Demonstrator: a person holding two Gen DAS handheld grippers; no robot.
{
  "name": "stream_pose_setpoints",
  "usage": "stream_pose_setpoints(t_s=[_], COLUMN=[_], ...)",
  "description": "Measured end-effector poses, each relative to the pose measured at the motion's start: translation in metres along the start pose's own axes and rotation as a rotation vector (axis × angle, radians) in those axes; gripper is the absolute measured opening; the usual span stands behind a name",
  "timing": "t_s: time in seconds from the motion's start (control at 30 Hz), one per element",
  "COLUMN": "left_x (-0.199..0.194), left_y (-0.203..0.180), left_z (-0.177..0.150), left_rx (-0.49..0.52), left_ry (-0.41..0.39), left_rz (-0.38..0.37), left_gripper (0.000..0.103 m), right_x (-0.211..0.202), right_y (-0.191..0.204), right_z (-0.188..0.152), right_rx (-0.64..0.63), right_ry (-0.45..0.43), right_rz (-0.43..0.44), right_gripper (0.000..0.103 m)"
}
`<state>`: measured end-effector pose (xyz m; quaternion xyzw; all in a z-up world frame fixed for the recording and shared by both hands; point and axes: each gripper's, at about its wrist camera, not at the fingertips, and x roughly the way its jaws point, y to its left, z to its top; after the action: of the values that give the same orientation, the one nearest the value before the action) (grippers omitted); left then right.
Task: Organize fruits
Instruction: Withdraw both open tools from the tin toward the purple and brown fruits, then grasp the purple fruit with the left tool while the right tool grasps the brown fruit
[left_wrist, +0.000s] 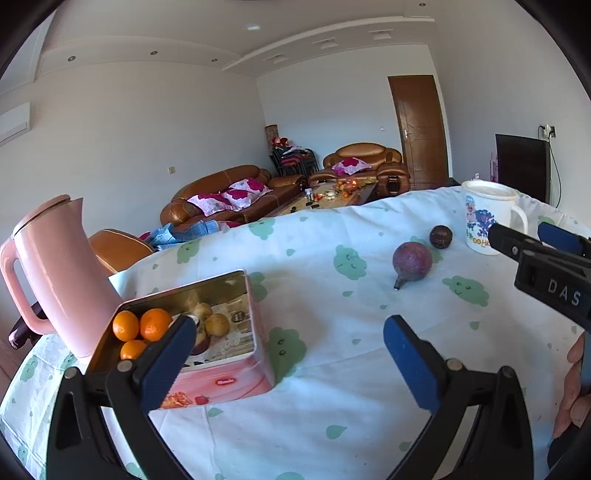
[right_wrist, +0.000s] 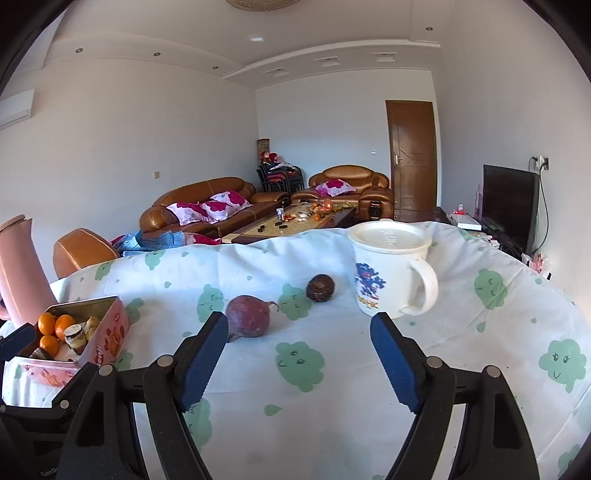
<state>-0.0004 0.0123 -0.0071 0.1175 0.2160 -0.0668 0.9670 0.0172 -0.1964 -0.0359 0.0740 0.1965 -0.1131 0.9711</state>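
Meanwhile, both the left tool (left_wrist: 290, 334) and right tool (right_wrist: 297, 332) hang spread and empty above the tabletop (right_wrist: 332, 406). Oranges (left_wrist: 142, 326) sit in the pink tin (left_wrist: 221, 384); two purple fruits (right_wrist: 248, 315) lie beside the mug (right_wrist: 391, 269).

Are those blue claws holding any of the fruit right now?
No. The left gripper and the right gripper are both open and hold nothing; the purple fruit lies untouched on the tablecloth.

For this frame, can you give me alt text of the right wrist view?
The open right hand-held gripper hovers over a cloud-print tablecloth, facing two purple fruits and a lidded mug; a pink tin with oranges sits left.
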Motion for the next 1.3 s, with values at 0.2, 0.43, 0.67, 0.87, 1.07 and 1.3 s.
stream_pose_setpoints(t_s=[0.2,0.43,0.67,0.87,1.07,1.3], left_x=[0.013,0.037,0.072,0.098,0.132,0.163], left_y=[-0.024,-0.047,-0.07,-0.093,-0.112,-0.115], left_z=[0.011,0.023,0.038,0.051,0.062,0.064], left_rx=[-0.003,-0.001,-0.007,0.021,0.064,0.033], left_ry=[0.031,0.08,0.153,0.173,0.225,0.334], left_rz=[-0.053,-0.1,-0.158,-0.183,-0.167,-0.211], left_gripper=[0.103,0.103,0.103,0.103,0.091,0.073], right_x=[0.012,0.027,0.048,0.071,0.082,0.083], right_y=[-0.03,-0.048,-0.05,-0.057,-0.071,-0.075], right_z=[0.003,0.006,0.014,0.019,0.018,0.017], right_rx=[0.072,0.114,0.081,0.099,0.174,0.2], right_ry=[0.058,0.107,0.128,0.177,0.217,0.229], right_rz=[-0.028,-0.04,-0.056,-0.018,0.033,0.07], right_gripper=[0.081,0.081,0.081,0.08,0.074,0.074])
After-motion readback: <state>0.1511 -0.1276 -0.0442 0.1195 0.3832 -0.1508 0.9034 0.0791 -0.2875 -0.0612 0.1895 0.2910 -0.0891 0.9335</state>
